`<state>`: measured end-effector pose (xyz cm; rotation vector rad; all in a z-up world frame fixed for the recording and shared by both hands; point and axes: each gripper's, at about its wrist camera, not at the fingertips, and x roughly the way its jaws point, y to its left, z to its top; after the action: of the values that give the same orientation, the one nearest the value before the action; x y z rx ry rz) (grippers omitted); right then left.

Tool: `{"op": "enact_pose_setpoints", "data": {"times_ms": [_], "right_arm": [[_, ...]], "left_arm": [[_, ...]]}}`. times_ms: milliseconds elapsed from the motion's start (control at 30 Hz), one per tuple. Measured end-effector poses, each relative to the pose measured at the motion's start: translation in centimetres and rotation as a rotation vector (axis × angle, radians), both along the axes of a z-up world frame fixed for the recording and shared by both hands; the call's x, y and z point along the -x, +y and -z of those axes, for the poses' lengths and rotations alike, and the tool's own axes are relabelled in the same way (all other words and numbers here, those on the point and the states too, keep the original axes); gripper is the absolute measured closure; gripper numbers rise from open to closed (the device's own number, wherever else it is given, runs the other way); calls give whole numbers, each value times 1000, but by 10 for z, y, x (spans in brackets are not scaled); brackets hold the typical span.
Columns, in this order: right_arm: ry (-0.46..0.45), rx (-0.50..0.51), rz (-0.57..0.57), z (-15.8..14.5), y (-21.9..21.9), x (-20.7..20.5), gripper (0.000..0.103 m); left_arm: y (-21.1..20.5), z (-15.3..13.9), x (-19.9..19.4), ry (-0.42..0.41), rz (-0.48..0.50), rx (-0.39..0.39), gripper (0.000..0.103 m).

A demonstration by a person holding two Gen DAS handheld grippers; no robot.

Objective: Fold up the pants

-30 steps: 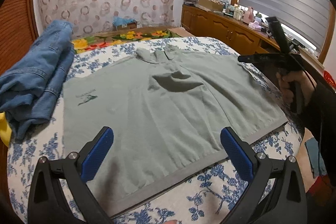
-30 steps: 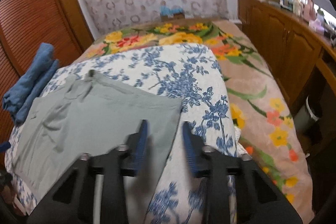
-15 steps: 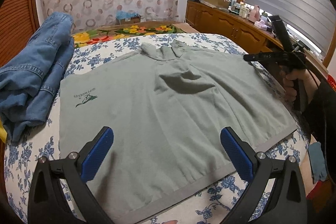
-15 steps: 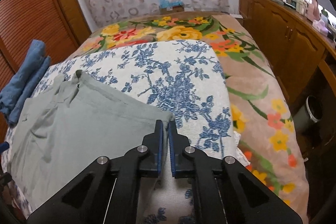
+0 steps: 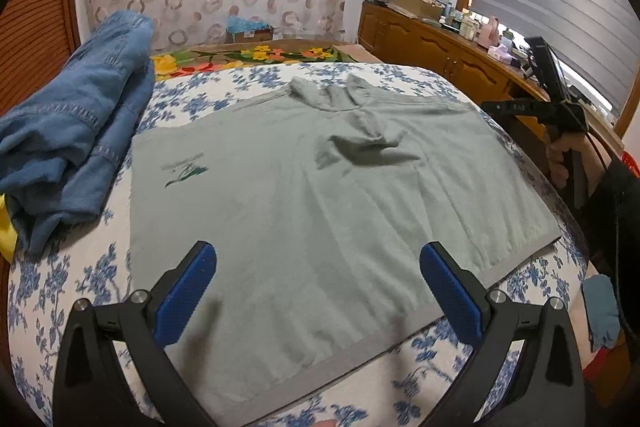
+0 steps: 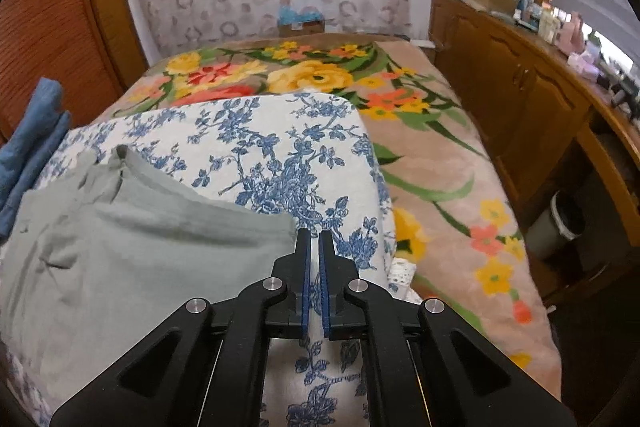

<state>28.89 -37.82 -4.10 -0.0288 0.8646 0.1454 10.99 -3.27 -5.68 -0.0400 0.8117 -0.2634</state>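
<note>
Grey-green pants (image 5: 320, 195) lie flat on the blue-flowered bedspread (image 5: 60, 287), with a small dark logo at their left part. They also show in the right wrist view (image 6: 132, 259). My left gripper (image 5: 316, 267) is open and empty, held just above the near hem. My right gripper (image 6: 314, 247) is shut with nothing seen between the pads, its tips beside the pants' far right corner. It also shows in the left wrist view (image 5: 492, 105), at the right edge of the bed.
Blue denim clothes (image 5: 72, 131) are piled at the bed's left side. A flowered blanket (image 6: 420, 131) covers the far part of the bed. A wooden cabinet (image 6: 520, 99) with clutter runs along the right. A bin (image 6: 560, 219) stands on the floor.
My right gripper closed from open to shut beside the pants' corner. My left gripper shifted slightly and stayed open.
</note>
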Motion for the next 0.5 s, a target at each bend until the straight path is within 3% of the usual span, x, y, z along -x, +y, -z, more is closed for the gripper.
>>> {"op": "enact_pose_setpoints", "data": {"times_ms": [67,133,233,500], "right_arm": [[-10,-11,-10,-2,2,6,94],[-32,-1,-23,-6,7,17,78],[-69,-9,-60,-13,15,40,65],[-128,-15,-198,-14,64,113,56]], "left_arm": [[6,-1,3,-1,-15,-3,0],[14,-3,9,-6,-29,-9,0],[28,-3,18,-13,-58,-14,0],[63,7,38,6,-119,-6,0]]}}
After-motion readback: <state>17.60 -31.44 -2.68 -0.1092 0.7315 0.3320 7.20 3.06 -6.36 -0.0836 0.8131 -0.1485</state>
